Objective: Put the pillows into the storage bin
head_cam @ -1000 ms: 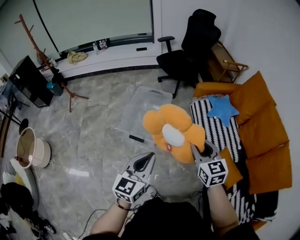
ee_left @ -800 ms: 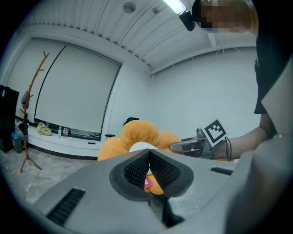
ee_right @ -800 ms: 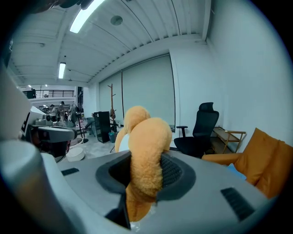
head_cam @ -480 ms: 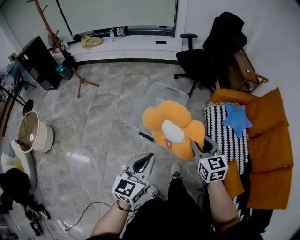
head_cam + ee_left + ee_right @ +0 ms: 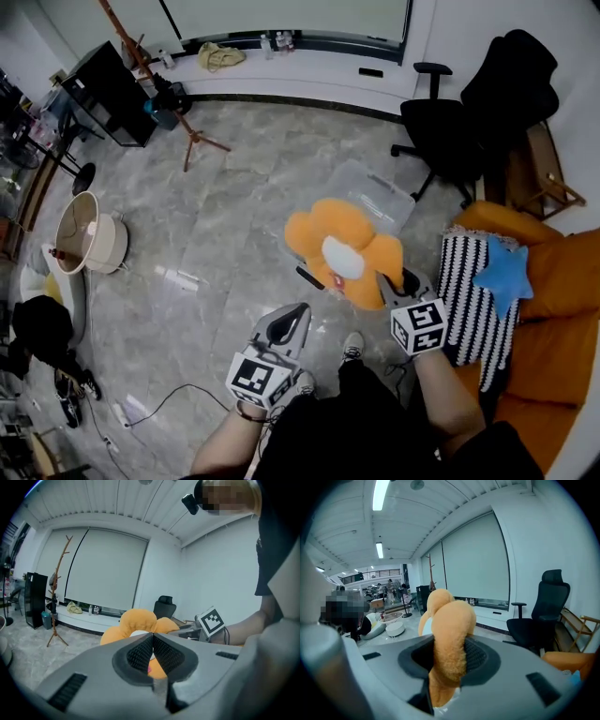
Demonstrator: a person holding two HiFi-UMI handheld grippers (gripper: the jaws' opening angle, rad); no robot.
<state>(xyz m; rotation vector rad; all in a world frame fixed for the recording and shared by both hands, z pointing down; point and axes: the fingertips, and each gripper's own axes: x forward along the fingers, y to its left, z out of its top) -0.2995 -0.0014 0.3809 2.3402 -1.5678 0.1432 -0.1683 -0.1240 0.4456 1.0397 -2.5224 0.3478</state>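
Observation:
An orange flower-shaped pillow [image 5: 342,251] with a white centre hangs in the air, one petal [image 5: 449,641] pinched in my right gripper [image 5: 398,283], which is shut on it. My left gripper [image 5: 292,317] is lower and to the left, shut with nothing in it; its view shows the pillow [image 5: 136,623] just beyond the closed jaws. A clear plastic storage bin [image 5: 375,194] stands on the marble floor right behind the pillow. A blue star pillow [image 5: 503,274] lies on a striped blanket [image 5: 473,300] on the orange sofa [image 5: 553,281].
A black office chair [image 5: 473,117] stands behind the bin, with a wooden folding chair [image 5: 544,178] beside it. A small black object [image 5: 309,277] lies on the floor under the pillow. A coat stand [image 5: 150,70] and a round low table [image 5: 89,234] are to the left.
Both grippers and the flower pillow have travelled away from the sofa towards the bin; the sofa and star pillow have slid to the right edge of the head view.

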